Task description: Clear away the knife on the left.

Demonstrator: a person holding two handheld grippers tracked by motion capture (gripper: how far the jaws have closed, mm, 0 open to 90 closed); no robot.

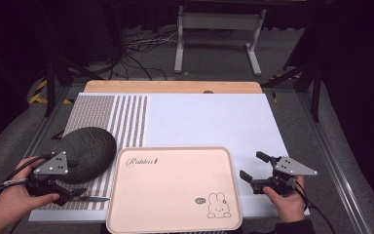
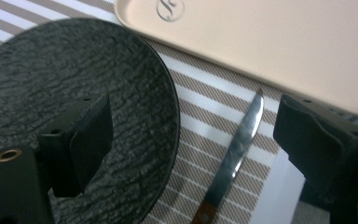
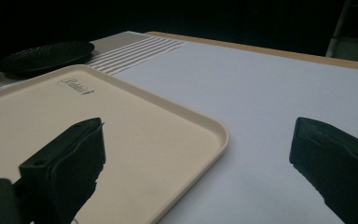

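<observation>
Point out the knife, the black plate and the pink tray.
knife (image 2: 235, 149): left gripper view, middle of blade.
black plate (image 1: 90, 146): high view, centre of plate.
pink tray (image 1: 175, 185): high view, bare middle.

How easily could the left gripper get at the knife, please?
Probably easily: the left gripper is open right above the knife, which lies bare on the striped mat between plate and tray.

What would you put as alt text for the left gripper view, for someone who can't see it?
A slim metal knife with a brown handle lies on a beige-and-white striped mat, framed by the open black jaws of the left gripper. A round, dark textured plate sits on the mat beside the knife, and the rim of a pale peach plastic tray crosses the top.
</observation>
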